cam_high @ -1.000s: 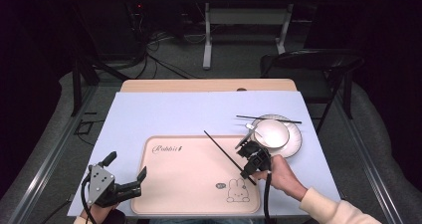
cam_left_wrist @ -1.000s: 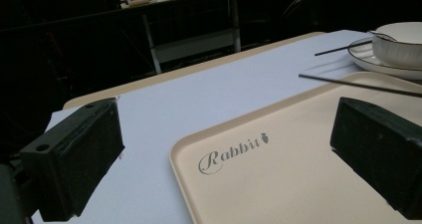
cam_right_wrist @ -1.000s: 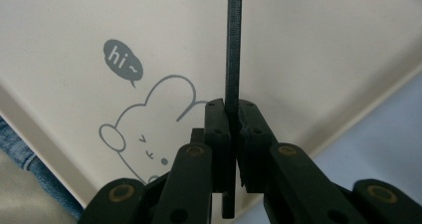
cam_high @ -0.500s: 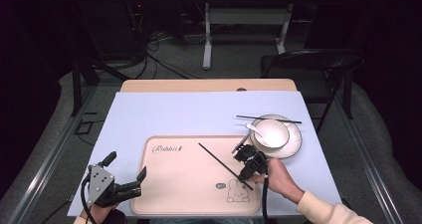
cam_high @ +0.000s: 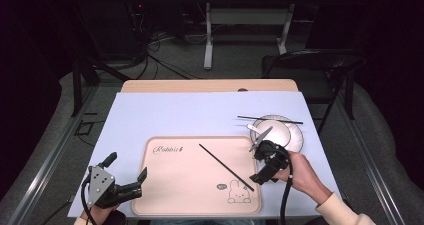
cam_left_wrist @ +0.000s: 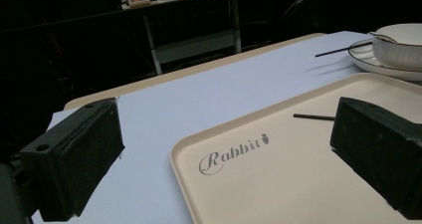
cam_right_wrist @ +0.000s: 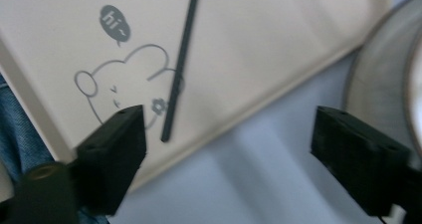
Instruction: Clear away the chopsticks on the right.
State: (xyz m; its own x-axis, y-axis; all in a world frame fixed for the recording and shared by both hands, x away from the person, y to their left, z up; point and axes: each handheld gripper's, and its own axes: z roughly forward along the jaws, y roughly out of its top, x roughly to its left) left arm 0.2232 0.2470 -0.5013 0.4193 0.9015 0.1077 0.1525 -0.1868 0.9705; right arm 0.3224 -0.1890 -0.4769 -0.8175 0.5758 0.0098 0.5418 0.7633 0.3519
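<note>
Lying flat on the tan tray (cam_high: 185,185) is one black chopstick (cam_high: 226,167), slanted, its near end by the little bunny drawing (cam_high: 238,193). The right tool (cam_high: 263,163) sits by the tray's right edge, its jaws spread wide with nothing between them. A second chopstick (cam_high: 270,119) rests across the white plate (cam_high: 295,137), which holds a bowl (cam_high: 270,130) and a spoon (cam_high: 260,137). The left tool (cam_high: 124,175) waits at the tray's near left corner, its jaws spread too. A pale blue sheet (cam_high: 165,115) covers the worktop (cam_high: 210,85).
</note>
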